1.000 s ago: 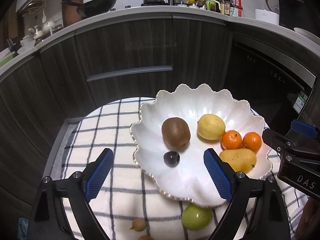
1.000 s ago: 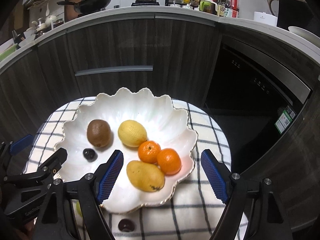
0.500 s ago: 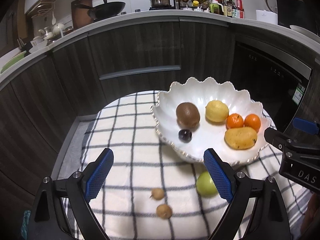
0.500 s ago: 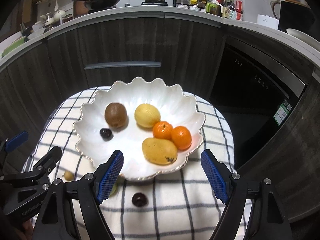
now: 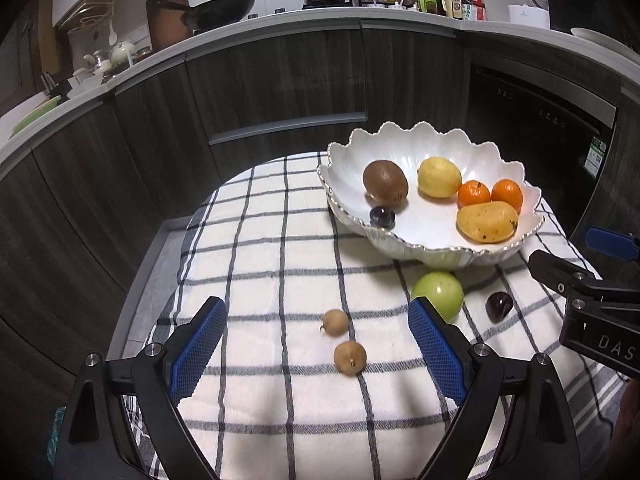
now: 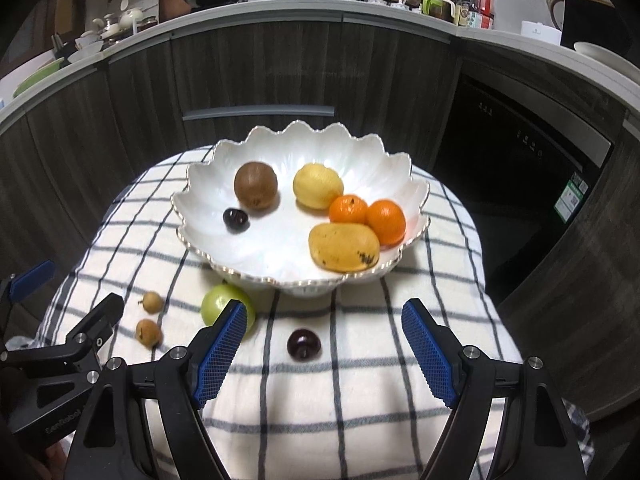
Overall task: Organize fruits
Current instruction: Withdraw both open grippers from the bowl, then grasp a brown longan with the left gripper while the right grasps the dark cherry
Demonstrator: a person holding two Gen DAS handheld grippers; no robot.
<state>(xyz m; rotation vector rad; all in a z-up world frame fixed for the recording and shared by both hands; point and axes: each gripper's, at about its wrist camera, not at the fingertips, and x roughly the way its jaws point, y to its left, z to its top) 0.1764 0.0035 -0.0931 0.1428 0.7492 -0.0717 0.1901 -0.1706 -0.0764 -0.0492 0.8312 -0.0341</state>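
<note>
Four fruits lie loose on the checked cloth (image 6: 360,400) in front of the scalloped white bowl (image 6: 208,168): a green apple (image 6: 224,304) touching the bowl's foot at its 7 o'clock in the right wrist view, a dark cherry (image 6: 304,344) just beside the apple, and two small brown longans (image 5: 336,322) (image 5: 350,357) near each other at about 8 o'clock from the bowl. The bowl already holds a kiwi (image 6: 255,185), a lemon (image 6: 318,185), two tangerines (image 6: 347,209) (image 6: 386,221), a mango (image 6: 344,246) and a second cherry (image 6: 235,219). The left gripper (image 5: 316,350) hangs spread wide with the longans between its fingers; the right gripper (image 6: 322,354) is spread likewise around the loose cherry, and neither holds anything. The likely trouble is that these round, smooth fruits roll out of a closing pinch or off the soft, humped cloth, or that the cherry gets crushed. The cloth covers a small rounded table facing dark wood kitchen cabinets (image 5: 280,80), with a cluttered counter (image 5: 400,12) above.
</note>
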